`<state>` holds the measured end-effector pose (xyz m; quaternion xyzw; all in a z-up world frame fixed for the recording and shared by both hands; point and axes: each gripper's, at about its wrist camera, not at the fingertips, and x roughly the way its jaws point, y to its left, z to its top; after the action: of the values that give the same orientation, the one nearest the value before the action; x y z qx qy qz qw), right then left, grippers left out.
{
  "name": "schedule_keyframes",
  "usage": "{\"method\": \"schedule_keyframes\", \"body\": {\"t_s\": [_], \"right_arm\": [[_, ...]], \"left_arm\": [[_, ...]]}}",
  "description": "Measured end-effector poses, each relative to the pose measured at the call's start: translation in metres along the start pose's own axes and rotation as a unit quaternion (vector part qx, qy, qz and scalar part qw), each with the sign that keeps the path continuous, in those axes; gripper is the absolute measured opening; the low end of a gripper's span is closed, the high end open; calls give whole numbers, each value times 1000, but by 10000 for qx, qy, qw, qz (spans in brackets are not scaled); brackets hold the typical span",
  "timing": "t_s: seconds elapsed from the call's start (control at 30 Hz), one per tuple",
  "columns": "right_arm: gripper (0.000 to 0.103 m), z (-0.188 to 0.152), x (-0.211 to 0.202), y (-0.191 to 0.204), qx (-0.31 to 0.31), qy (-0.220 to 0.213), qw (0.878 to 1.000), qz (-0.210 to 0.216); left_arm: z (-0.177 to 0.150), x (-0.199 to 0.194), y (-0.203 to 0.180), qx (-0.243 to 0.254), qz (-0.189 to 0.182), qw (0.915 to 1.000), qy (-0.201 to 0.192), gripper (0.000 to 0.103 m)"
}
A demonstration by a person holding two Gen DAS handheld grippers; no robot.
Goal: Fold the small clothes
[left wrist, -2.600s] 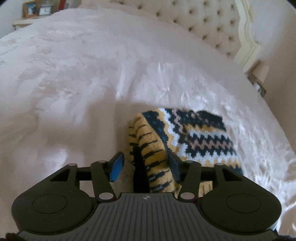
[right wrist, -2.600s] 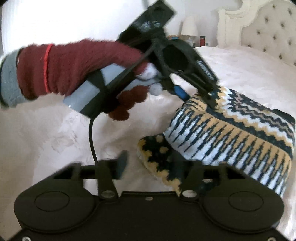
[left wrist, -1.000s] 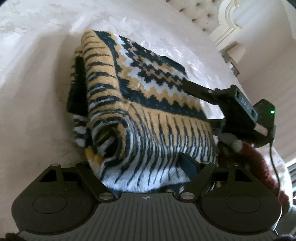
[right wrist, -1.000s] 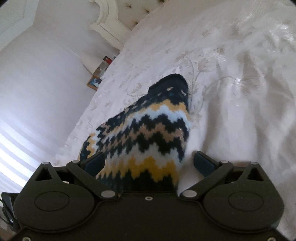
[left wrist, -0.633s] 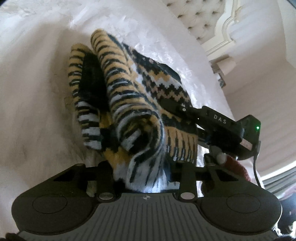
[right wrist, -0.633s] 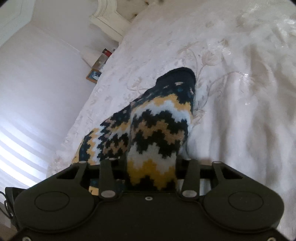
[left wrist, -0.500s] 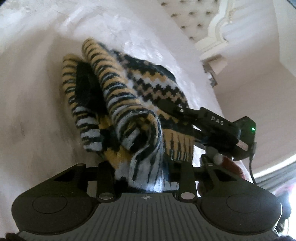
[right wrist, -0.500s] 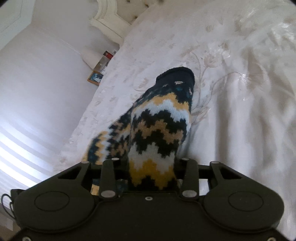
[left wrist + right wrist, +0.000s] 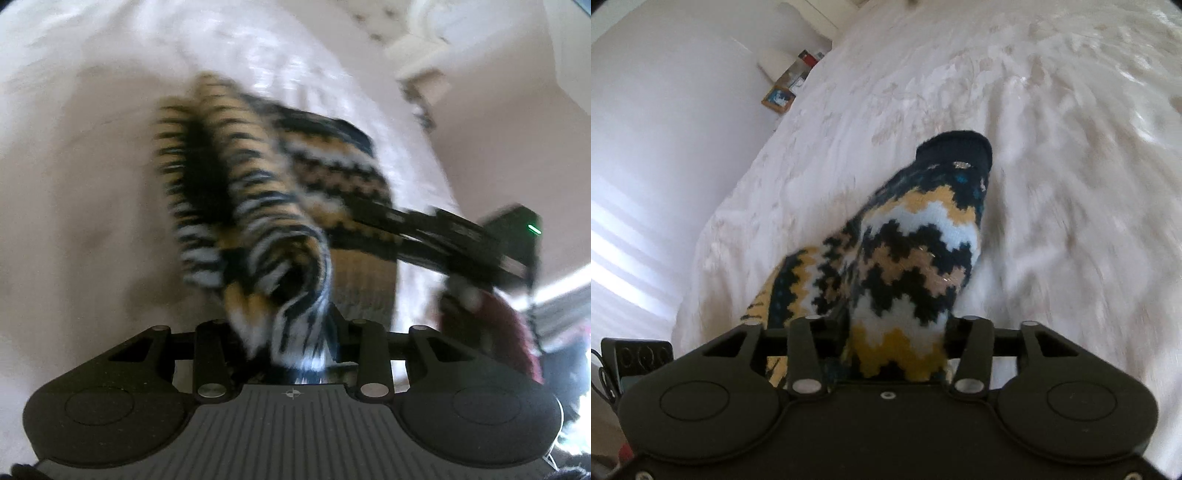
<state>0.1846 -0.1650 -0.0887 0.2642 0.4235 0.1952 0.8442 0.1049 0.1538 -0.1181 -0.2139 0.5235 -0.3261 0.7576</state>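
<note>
Left wrist view, badly blurred: the left gripper [image 9: 291, 332] was clamped on a bunched fold of the knitted garment [image 9: 266, 206], a small piece in black, mustard and pale-blue zigzags and stripes. The knit ran from the jaws toward 12 o'clock, hanging above the white bedspread [image 9: 74, 184]. Its far edge, toward 2 o'clock, reached the right gripper [image 9: 436, 236], a black device with a green light, gripped by a hand in a dark red fuzzy glove [image 9: 495, 325] at 3 o'clock. A tufted headboard [image 9: 376, 22] showed at 1 o'clock.

Right wrist view, sharper: the right gripper [image 9: 890, 343] had the same garment [image 9: 912, 258] between its fingers, the yellow and pale-blue zigzag band filling the gap, both jaws against the knit. These jaws had just been opening a little, yet the fabric stayed pinched between them. The garment rose toward 12 o'clock and ended in a dark navy cuff [image 9: 956, 151]. A striped part trailed toward 8 o'clock. The bedspread [image 9: 1052, 147] lay beneath, and a framed picture [image 9: 778, 99] stood at 11 o'clock against the pale wall [image 9: 665, 110].
</note>
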Motion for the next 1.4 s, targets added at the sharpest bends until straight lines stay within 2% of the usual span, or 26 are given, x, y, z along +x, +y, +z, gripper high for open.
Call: {"method": "schedule_keyframes", "body": {"t_s": [0.07, 0.17, 0.33, 0.43, 0.5, 0.6, 0.7, 0.77, 0.83, 0.97, 1.03, 1.2, 1.27, 1.3, 1.4], "right_arm": [[69, -12, -7, -2, -46, -116, 9998, -182], [72, -24, -14, -3, -15, -283, 9988, -392], [79, -39, -17, -3, -72, -390, 9966, -728], [82, -47, -17, -5, -20, -370, 9966, -735], [83, -49, -21, -3, -43, -400, 9964, -748], [87, -52, -26, 3, -129, -472, 9954, -818], [94, -54, -33, 10, -227, -614, 9943, -842], [103, -59, -41, 14, -305, -750, 9931, -850], [103, -59, -46, 19, -407, -873, 9916, -859], [103, -60, -52, 26, -529, -1054, 9887, -924], [103, -60, -53, 29, -578, -1113, 9861, -1089], [103, -57, -52, 32, -652, -1223, 9782, -1544], [103, -54, -51, 33, -700, -1247, 9761, -1636], [103, -52, -50, 33, -730, -1245, 9755, -1658], [103, -45, -45, 38, -868, -1264, 9704, -1864]], "left_arm": [[-7, -3, 12, -102, 324, 9994, -87, 39], [-15, -7, 25, -307, 435, 9984, -183, 41], [-21, -11, 7, 216, 920, 9951, -277, 45], [-17, -16, -13, 502, 1161, 9911, -405, 45], [-25, -35, -21, 870, 1315, 9855, -635, 45], [-34, -60, -41, 1474, 1527, 9716, -1050, 45], [-35, -71, -60, 1870, 1604, 9592, -1389, 46], [-32, -74, -71, 2078, 1600, 9527, -1538, 51], [-26, -64, -80, 2279, 1600, 9473, -1584, 60], [-9, -38, -91, 2448, 1748, 9408, -1566, 65], [-5, -31, -90, 2469, 1855, 9387, -1535, 71], [3, -9, -78, 2434, 2254, 9310, -1522, 72], [4, 0, -64, 2319, 2484, 9295, -1432, 72], [3, 4, -54, 2191, 2564, 9315, -1361, 72], [-1, 4, -25, 1621, 2419, 9479, -1292, 81]]}}
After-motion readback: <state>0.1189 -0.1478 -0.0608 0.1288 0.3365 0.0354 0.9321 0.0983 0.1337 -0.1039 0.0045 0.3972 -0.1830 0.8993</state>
